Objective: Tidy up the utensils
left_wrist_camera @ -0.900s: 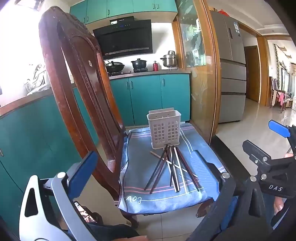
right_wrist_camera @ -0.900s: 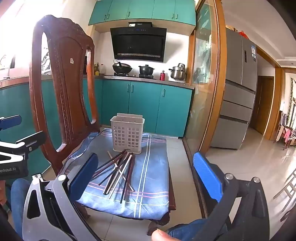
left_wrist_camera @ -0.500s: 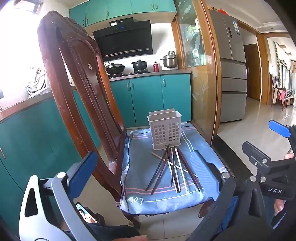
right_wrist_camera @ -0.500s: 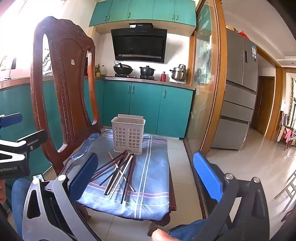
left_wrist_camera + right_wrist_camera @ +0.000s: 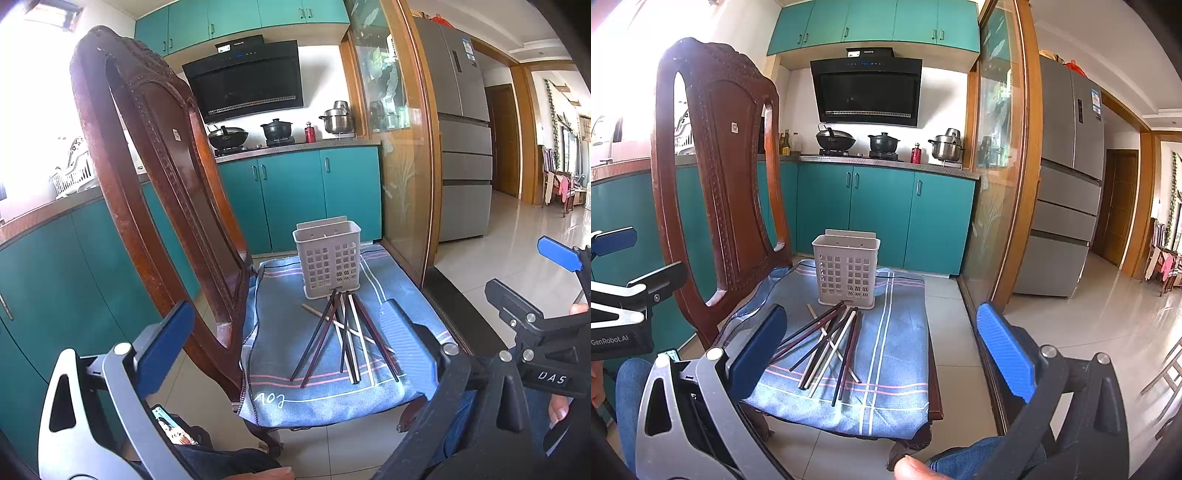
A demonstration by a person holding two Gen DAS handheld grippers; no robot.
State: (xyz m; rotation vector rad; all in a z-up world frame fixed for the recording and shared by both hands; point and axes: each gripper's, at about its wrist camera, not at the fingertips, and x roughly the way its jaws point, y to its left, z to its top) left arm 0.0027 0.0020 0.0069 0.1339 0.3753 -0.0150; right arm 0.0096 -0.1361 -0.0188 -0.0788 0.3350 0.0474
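Note:
Several chopsticks (image 5: 343, 339), dark and pale, lie fanned in a loose pile (image 5: 831, 343) on a blue striped cloth (image 5: 295, 387) over a chair seat. A white slotted utensil basket (image 5: 328, 254) stands upright just behind them (image 5: 846, 269). My left gripper (image 5: 286, 314) hangs open in front of the seat, short of the pile, with nothing between its fingers. My right gripper (image 5: 882, 314) is open too, level with it on the right and equally far back. Each gripper shows at the edge of the other's view.
The tall carved wooden chair back (image 5: 147, 166) rises at the left of the seat. A glass sliding door with a wooden frame (image 5: 1004, 184) stands right of it. Teal cabinets (image 5: 886, 218) and a stove are behind. A person's knees in jeans (image 5: 979, 454) are below.
Both grippers stay open and almost still; the views drift only slightly. A phone screen has come into sight at the lower left of the left wrist view.

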